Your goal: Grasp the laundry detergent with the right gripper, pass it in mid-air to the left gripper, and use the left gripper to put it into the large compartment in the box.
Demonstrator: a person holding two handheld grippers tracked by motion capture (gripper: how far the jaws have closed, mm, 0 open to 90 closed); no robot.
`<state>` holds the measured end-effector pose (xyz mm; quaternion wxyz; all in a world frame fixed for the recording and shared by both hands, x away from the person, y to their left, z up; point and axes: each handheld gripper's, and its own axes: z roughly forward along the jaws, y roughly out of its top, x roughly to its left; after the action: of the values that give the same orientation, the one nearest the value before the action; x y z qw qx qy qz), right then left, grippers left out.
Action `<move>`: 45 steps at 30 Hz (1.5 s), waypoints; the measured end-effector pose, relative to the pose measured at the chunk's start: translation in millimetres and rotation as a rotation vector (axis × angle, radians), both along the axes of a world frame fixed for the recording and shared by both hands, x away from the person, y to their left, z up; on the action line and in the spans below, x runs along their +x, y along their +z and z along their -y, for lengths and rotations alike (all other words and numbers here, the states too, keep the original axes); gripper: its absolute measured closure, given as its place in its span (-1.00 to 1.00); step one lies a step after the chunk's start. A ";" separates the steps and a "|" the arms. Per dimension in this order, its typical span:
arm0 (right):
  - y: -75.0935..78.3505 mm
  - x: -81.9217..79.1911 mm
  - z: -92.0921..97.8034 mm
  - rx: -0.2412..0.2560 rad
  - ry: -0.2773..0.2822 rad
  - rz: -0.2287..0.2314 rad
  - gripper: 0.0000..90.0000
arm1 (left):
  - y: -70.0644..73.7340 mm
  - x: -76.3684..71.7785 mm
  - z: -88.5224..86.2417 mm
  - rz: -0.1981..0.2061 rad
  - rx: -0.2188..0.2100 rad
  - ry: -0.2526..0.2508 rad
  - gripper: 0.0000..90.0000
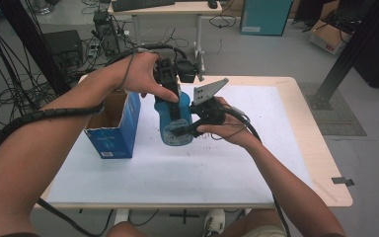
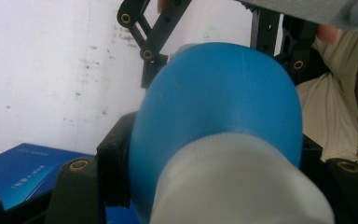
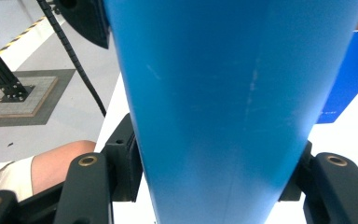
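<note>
Both sets of jaws are closing on the blue bottle [image 1: 176,121]: your left gripper [image 1: 170,94] at its shoulder, your right gripper [image 1: 190,126] across its body. You are holding it mid-table, beside the blue box [image 1: 116,129]; keep it upright while the grip transfers.

tongs [image 1: 180,106]: black, brass screws | right: grey three-cornered plate [image 1: 208,90] | black ribbed cable [image 1: 39,116] | beige shorts [image 1: 256,231]

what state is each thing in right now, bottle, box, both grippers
blue bottle: upright, white cap on, gripped by both grippers
blue box: standing on the table, top open
left gripper: shut on the bottle's upper part
right gripper: shut on the bottle's lower body
</note>
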<state>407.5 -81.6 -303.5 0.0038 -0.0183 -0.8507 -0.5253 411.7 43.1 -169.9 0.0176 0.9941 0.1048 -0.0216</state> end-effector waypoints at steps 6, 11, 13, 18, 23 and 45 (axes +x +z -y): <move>0.0 -0.4 -0.5 0.001 -0.001 0.002 -0.11 | 0.5 -0.3 -0.3 0.001 0.003 0.004 -0.20; 0.3 -0.8 -0.2 0.003 -0.002 0.003 -0.11 | 0.8 -0.7 0.4 0.000 0.003 0.005 -0.20; 0.5 -1.0 0.0 0.003 -0.003 0.004 -0.11 | 1.0 -0.9 0.7 0.000 0.003 0.006 -0.20; 0.8 -0.7 0.5 0.006 -0.004 0.004 -0.12 | 1.3 -1.2 0.7 0.005 0.004 0.007 -0.20; -0.3 0.1 1.1 0.009 -0.011 -0.015 -0.22 | 0.6 -1.8 -1.1 0.005 0.009 0.008 -0.20; -6.5 -4.8 34.8 -0.169 -0.122 -0.076 -0.63 | 12.4 1.9 -25.5 0.037 0.060 0.129 -0.20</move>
<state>402.7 -116.4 -310.0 0.0025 -0.0900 -0.8885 -0.4500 413.6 68.6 -157.6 -0.0089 0.9855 0.1692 0.0013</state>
